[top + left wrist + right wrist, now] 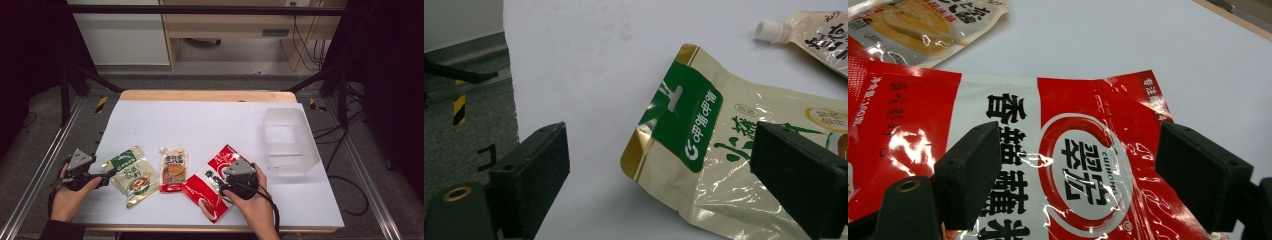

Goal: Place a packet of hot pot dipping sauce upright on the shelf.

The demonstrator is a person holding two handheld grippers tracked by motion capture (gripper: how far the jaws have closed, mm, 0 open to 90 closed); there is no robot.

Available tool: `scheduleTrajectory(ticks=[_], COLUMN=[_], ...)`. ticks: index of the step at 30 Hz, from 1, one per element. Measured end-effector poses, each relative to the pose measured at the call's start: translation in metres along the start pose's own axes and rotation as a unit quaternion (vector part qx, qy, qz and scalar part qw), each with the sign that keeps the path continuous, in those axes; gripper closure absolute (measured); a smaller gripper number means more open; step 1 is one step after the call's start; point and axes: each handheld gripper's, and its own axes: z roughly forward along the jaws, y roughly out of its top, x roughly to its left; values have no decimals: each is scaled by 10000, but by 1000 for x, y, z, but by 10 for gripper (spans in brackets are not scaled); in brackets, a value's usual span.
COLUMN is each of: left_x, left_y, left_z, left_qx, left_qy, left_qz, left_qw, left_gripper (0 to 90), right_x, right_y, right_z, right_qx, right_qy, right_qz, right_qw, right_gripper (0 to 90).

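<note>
Three food pouches lie in a row near the table's front edge. A green and gold pouch [131, 175] [724, 150] is on the left, a small spouted pouch [173, 170] [819, 35] [923, 25] in the middle, and a red and white pouch [212, 182] [1048, 165] on the right. My left gripper [102, 176] [664, 185] is open at the table's left edge, its jaws either side of the green pouch's top corner. My right gripper [225, 181] [1078, 180] hovers open over the red pouch, jaws wide apart above its printed face.
A translucent plastic bin [290, 142] stands at the right of the white table top [200, 120]. Metal frame rails run along both sides of the table, with cables on the floor to the right. A wooden strip edges the far side.
</note>
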Motion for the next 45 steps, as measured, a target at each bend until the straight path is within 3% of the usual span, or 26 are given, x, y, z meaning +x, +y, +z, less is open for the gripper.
scheduleTrajectory(ticks=[13, 24, 34, 45], left_x=[3, -1, -3, -2], left_y=[-3, -5, -5, -4], left_z=[2, 8, 8, 7], left_qx=[232, 473, 479, 419], left_qy=[-7, -317, -467, -414], left_qz=[-58, 12, 20, 53], left_qw=[9997, 9984, 9978, 9983], left_gripper=[102, 163, 251, 352], right_x=[-3, -2, 2, 2], right_y=[-2, -3, -2, -2], right_z=[-3, -1, 0, 1], right_qx=[33, 126, 188, 219], right_qy=[-51, -31, -33, -39], right_qz=[8, -42, -170, -202], right_qw=[10000, 9999, 9997, 9995], right_gripper=[177, 175, 175, 174])
